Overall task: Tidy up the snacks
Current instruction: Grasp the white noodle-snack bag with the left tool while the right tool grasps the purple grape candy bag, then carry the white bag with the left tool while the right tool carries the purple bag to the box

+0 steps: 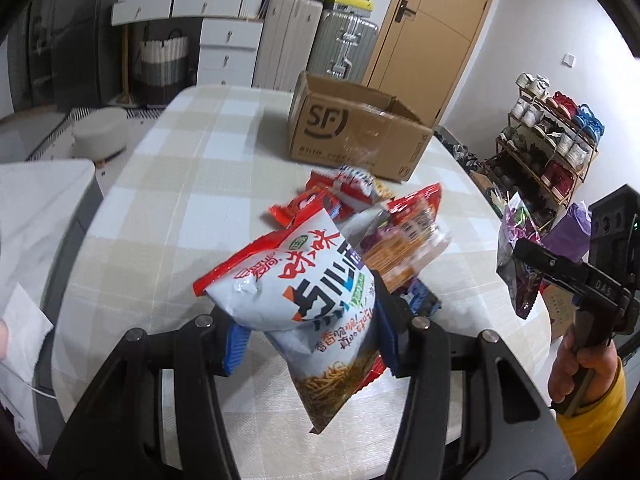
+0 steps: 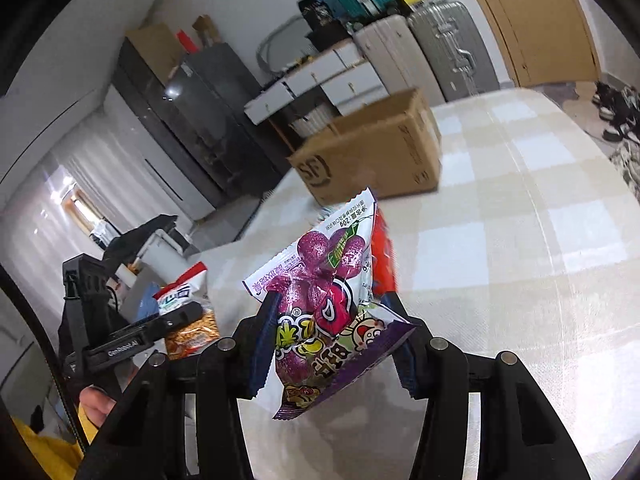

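My left gripper [image 1: 312, 332] is shut on a white and red noodle-snack bag [image 1: 296, 284] and holds it above the checked table [image 1: 192, 200]. My right gripper [image 2: 332, 344] is shut on a purple grape-candy bag [image 2: 324, 312], also held off the table; that bag shows at the right of the left wrist view [image 1: 516, 256]. A pile of red and orange snack packets [image 1: 376, 216] lies on the table beyond the left bag. An open SF cardboard box [image 1: 356, 136] stands at the far side of the table and also shows in the right wrist view [image 2: 372, 152].
Suitcases [image 1: 340, 40] and white drawers [image 1: 228, 48] stand behind the table by a wooden door [image 1: 436, 32]. A shoe rack [image 1: 548, 140] is at the right. A dark cabinet [image 2: 192, 120] stands at the left of the right wrist view.
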Motion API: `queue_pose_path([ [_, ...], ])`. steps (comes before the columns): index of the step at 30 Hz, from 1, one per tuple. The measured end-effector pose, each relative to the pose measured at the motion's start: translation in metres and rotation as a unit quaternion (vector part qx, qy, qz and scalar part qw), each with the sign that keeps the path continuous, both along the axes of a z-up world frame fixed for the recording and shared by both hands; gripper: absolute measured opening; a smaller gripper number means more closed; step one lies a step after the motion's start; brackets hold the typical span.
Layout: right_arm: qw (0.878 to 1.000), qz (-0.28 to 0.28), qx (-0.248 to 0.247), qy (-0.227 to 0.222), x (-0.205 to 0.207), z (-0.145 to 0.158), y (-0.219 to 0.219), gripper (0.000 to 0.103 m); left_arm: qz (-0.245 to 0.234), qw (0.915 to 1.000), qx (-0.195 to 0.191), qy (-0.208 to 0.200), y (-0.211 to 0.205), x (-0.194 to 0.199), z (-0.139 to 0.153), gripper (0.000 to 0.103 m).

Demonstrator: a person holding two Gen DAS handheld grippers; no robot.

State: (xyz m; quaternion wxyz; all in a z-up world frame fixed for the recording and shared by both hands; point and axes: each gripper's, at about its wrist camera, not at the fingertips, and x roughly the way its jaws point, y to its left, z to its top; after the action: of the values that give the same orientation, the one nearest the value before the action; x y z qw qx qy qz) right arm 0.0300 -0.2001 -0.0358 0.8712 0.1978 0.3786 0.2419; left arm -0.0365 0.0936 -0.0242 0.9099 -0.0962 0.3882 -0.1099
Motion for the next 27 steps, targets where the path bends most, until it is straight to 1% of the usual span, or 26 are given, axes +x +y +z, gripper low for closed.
queue_pose_path([
  [4,1.000,0.011,0.000,-0.022,-0.012,0.020,0.007,0.051,0.004,0.9998,0.018,0.003,-0.007,-0.007,0.013,0.049],
  [8,0.999,0.014,0.001,-0.032,-0.020,0.032,0.010,0.051,-0.002,0.9998,0.019,-0.007,-0.010,-0.016,0.025,0.049],
  [20,0.999,0.005,0.008,-0.049,-0.041,0.050,0.000,0.051,-0.012,0.9995,0.016,-0.026,-0.016,-0.035,0.046,0.049],
  [27,0.998,0.008,0.013,-0.054,-0.039,0.059,0.000,0.051,-0.016,0.9995,0.009,-0.026,-0.018,-0.031,0.050,0.049],
])
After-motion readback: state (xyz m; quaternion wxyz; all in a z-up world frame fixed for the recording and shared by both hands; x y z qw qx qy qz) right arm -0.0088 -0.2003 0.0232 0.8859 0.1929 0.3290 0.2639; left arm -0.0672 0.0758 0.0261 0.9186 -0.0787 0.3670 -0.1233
